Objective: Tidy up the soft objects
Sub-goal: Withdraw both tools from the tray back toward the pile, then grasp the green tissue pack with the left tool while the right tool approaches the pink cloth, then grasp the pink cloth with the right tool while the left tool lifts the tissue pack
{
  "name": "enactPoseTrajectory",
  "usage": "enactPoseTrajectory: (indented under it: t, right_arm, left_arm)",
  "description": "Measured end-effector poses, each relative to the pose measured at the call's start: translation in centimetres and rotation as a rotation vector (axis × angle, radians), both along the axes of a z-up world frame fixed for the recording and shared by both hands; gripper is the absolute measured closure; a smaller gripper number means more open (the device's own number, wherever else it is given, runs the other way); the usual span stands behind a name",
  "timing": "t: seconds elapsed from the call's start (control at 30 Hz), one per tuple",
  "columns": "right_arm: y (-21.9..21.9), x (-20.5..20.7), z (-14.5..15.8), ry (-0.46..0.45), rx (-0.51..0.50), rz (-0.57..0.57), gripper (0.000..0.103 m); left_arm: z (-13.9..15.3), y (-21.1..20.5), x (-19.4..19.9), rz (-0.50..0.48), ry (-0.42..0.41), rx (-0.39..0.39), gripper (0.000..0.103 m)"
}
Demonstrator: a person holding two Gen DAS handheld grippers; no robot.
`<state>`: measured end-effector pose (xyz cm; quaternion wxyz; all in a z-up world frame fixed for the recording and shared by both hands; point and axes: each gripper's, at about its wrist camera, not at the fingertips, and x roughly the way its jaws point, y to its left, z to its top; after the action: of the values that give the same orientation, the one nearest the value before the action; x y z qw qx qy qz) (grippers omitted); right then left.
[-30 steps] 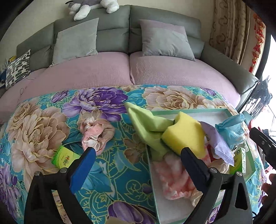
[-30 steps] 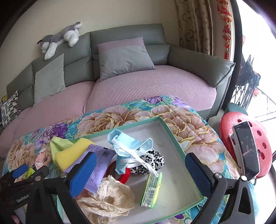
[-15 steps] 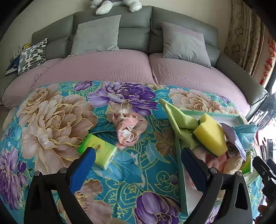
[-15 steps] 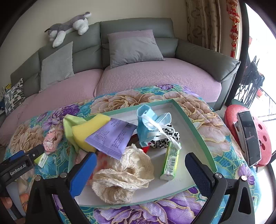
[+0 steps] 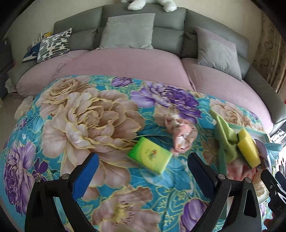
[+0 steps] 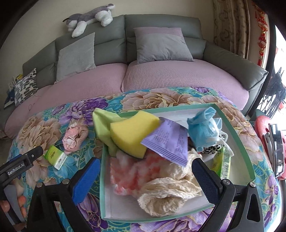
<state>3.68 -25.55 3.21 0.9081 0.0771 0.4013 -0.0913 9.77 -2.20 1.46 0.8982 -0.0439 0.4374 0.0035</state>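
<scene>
Left claw (image 5: 143, 171) spread wide, nothing between its blue pads, hanging above the floral-clothed desk (image 5: 85, 116). Green tissue pack (image 5: 149, 156) lies flat on the cloth just ahead of the claw, roughly centred between the two fingers, slightly toward the right one. Crumpled pink cloth (image 5: 180, 133) sits just beyond the pack and to its right, touching or nearly touching its far corner. Further right of the left claw, the shallow green-rimmed tray (image 5: 257, 133) shows at the frame edge, with a lime-green cloth (image 5: 224, 135) draped over its near-left rim and a yellow sponge (image 5: 247, 149) leaning against that cloth. Right claw (image 6: 145, 175) also spread wide and holding nothing, poised over the near side of the tray (image 6: 237, 132). Directly ahead of it, between the fingers: a pink-and-white fluffy cloth (image 6: 128, 171) and a cream lace fabric (image 6: 168, 192) piled toward the right finger. Beyond these the yellow sponge (image 6: 132, 133), a purple sachet (image 6: 168, 142) resting partly on the sponge, and a blue face mask (image 6: 203, 130) bunched further right. A green tube-shaped pack (image 6: 223, 164) lies just past the right finger; a black-and-white spotted item (image 6: 212, 148) is mostly hidden under the mask. To the left of the right claw, outside the tray, the tissue pack (image 6: 55, 157) and pink cloth (image 6: 75, 137) rest on the desk. Grey sofa (image 6: 160, 23) behind, plush husky (image 6: 89, 16) on its back.
</scene>
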Motion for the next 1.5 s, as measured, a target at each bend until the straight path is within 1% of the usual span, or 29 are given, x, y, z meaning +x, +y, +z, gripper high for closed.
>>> enactPoseTrajectory:
  t: [0.23, 0.4, 0.5, 0.6, 0.67, 0.73, 0.83, 0.97, 1.03, 1.1, 1.17, 1.23, 1.27, 1.4, 1.43, 1.5]
  right_arm:
    - [4.3, 2.0, -0.4, -0.004, 0.025, 0.109, 0.000]
    - [6.9, 3.1, -1.0, 0.008, 0.016, 0.163, 0.000]
    - [7.5, 3.6, -1.5, 0.022, 0.001, 0.166, 0.000]
    - [7.4, 4.1, -1.7, 0.029, -0.003, 0.156, 0.000]
    - [7.1, 4.4, -1.8, 0.032, -0.005, 0.146, 0.000]
    - [6.8, 4.7, -1.7, 0.034, -0.008, 0.138, 0.000]
    - [6.6, 5.1, -1.7, 0.036, -0.013, 0.132, 0.000]
    - [6.7, 5.8, -1.7, 0.042, -0.015, 0.143, 0.000]
    - [7.0, 6.2, -1.7, 0.044, -0.020, 0.155, 0.000]
    - [7.3, 6.6, -1.5, 0.038, -0.019, 0.165, 0.000]
    - [7.7, 6.9, -1.3, 0.027, -0.015, 0.182, 0.000]
    - [8.2, 7.3, -1.2, 0.016, -0.014, 0.196, 0.000]
    - [8.4, 7.5, -1.1, 0.011, -0.014, 0.200, 0.000]
    - [9.4, 8.4, -1.2, 0.001, -0.010, 0.229, 0.000]
    - [9.8, 8.7, -1.2, -0.002, -0.008, 0.241, 0.000]
    - [10.8, 9.2, -1.6, -0.004, 0.001, 0.278, 0.000]
  left_arm:
    - [-0.3, 2.9, 0.5, 0.063, 0.004, 0.002, 0.004]
    - [-0.9, 4.1, 0.9, 0.072, 0.015, -0.004, 0.004]
    - [-1.6, 4.1, 1.4, 0.045, 0.033, -0.020, 0.004]
    - [-2.7, 3.3, 2.4, -0.018, 0.049, -0.039, 0.004]
    - [-3.6, 2.2, 3.0, -0.066, 0.079, -0.021, 0.004]
    - [-4.4, 1.0, 3.5, -0.125, 0.093, 0.002, 0.004]
    - [-5.5, -0.3, 4.1, -0.189, 0.115, 0.021, 0.004]
    - [-6.2, -0.3, 5.0, -0.190, 0.115, 0.001, 0.004]
    - [-6.3, -0.2, 5.2, -0.194, 0.112, 0.015, 0.004]
    - [-6.3, -0.4, 5.2, -0.211, 0.101, 0.032, 0.008]
    - [-6.3, -0.7, 5.4, -0.234, 0.088, 0.028, 0.026]
    - [-6.4, -0.6, 5.6, -0.238, 0.082, 0.023, 0.037]
    - [-6.4, -0.6, 5.7, -0.237, 0.079, 0.024, 0.038]
    - [-6.1, 0.6, 5.6, -0.226, 0.097, -0.020, 0.038]
    - [-6.0, 1.3, 5.6, -0.195, 0.113, -0.011, 0.038]
    - [-5.4, 2.6, 5.4, -0.130, 0.102, 0.041, 0.038]
